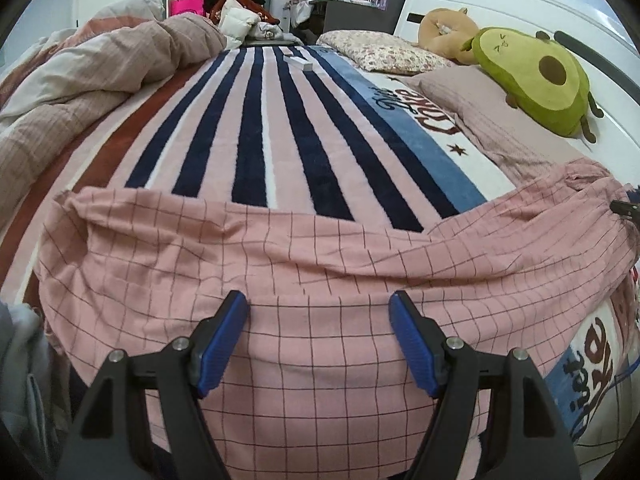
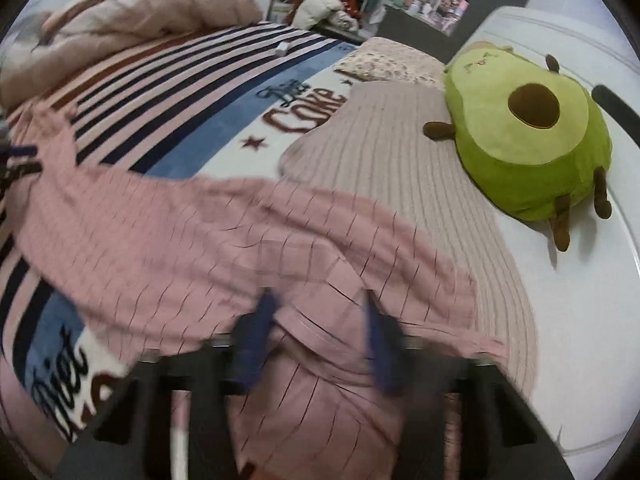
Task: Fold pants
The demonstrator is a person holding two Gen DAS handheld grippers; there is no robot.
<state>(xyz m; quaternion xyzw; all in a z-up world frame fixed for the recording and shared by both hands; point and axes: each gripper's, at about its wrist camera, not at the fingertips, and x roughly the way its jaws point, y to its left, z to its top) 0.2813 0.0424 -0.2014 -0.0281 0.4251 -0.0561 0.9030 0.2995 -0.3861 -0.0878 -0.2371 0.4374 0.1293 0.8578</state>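
Pink checked cotton pants [image 1: 320, 264] lay across the striped fleece blanket [image 1: 256, 120]; left tongs [image 1: 319, 316] hovered spread above them, right tongs [image 2: 320, 320] bracketed the bunched waistband, grip uncertain.

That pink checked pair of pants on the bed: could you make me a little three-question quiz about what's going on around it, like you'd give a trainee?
1. True or false: the pants hang from a hook on the wall.
2. Which soft toy lies by the headboard? A) a teddy bear B) an avocado C) a penguin
3. Fill in: the left gripper's blue pads stand ___ above the cloth.

Key
1. False: they lie spread across the striped blanket.
2. B, the avocado plush.
3. Apart, that is open. In the blurred right wrist view, the right gripper has pants cloth bunched between its fingers.
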